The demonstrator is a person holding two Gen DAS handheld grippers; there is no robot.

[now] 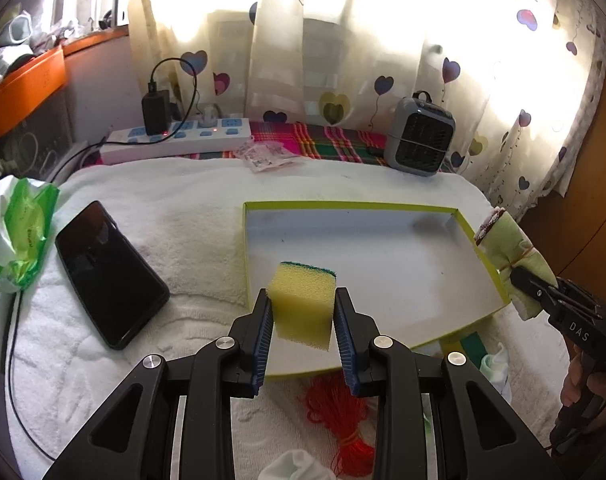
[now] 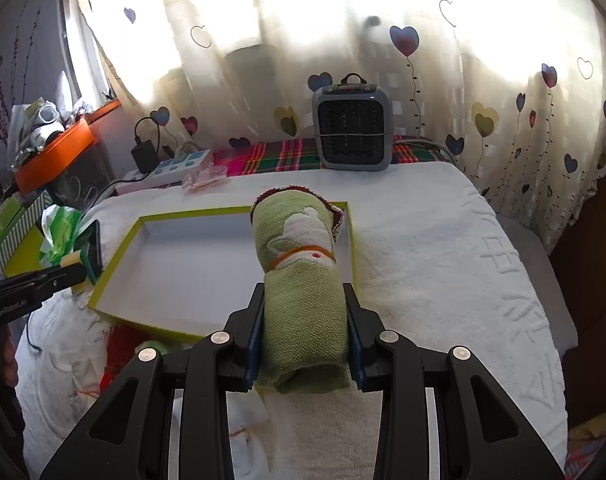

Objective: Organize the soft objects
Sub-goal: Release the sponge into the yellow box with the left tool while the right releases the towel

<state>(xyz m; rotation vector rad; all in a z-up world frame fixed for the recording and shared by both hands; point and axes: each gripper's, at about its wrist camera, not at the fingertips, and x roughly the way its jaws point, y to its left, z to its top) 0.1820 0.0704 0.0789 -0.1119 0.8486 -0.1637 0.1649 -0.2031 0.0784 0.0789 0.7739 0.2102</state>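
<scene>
Plainly, by label:

Left gripper (image 1: 303,312): clamped on a yellow sponge (image 1: 301,304) with a green scrub face, blue pads (image 1: 265,340) pressed to its two sides; held in the air over the near left corner of the tray (image 1: 343,205).

Right gripper (image 2: 305,312): clamped on a rolled green towel (image 2: 303,280), one pad on each side of the roll; held above the near right edge of the tray, roll pointing away toward the heater.

Towel detail: bound by an orange rubber band (image 2: 303,254); white figure woven in; red-and-white trim at the far end.

Tray: one, shallow, white inside with a yellow-green rim; nothing lying in it.

Counts: two grippers, one sponge, one rolled towel, one tray, one black phone (image 1: 111,276), one bundle of red string (image 1: 339,412) just beside the tray's near edge, one small grey heater (image 2: 353,132), one white power strip (image 1: 175,140) with a black charger plugged in.

Other bits: green-and-white plastic wrapper (image 1: 19,232) at the left; white cloth items near the string, too hidden to name.

Surface: white terry towel (image 2: 443,260) spread flat, plaid cloth (image 1: 323,140) behind it.

Room: pale curtain (image 2: 423,40) printed with hearts, strongly backlit; orange shelf (image 2: 59,152) with clutter at the left.
</scene>
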